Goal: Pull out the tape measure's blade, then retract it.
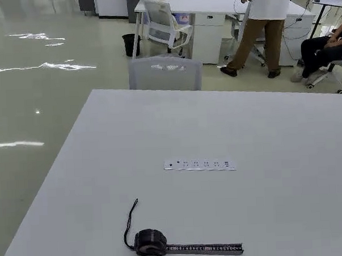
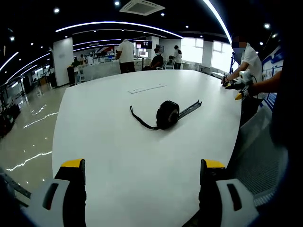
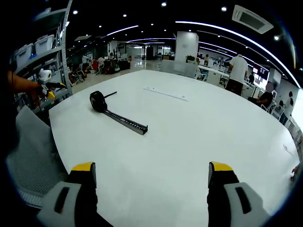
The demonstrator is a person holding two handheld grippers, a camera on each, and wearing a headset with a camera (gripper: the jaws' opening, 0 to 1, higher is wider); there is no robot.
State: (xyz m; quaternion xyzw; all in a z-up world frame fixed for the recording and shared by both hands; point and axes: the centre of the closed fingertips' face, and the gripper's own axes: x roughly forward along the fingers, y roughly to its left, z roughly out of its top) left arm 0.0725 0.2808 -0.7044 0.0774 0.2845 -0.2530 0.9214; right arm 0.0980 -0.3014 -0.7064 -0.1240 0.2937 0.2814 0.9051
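1. Left hand-held gripper (image 2: 143, 163): jaws wide apart, holding nothing, at worktop (image 2: 118, 151) edge.
2. Right hand-held gripper (image 3: 151, 166): jaws wide apart, empty, touching nothing.
3. Tape measure (image 1: 150, 242) lies near worktop's near edge, blade (image 1: 206, 249) partly out, flat on the surface, well apart from both grippers.

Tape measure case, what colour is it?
The case is black, best seen in the left gripper view.
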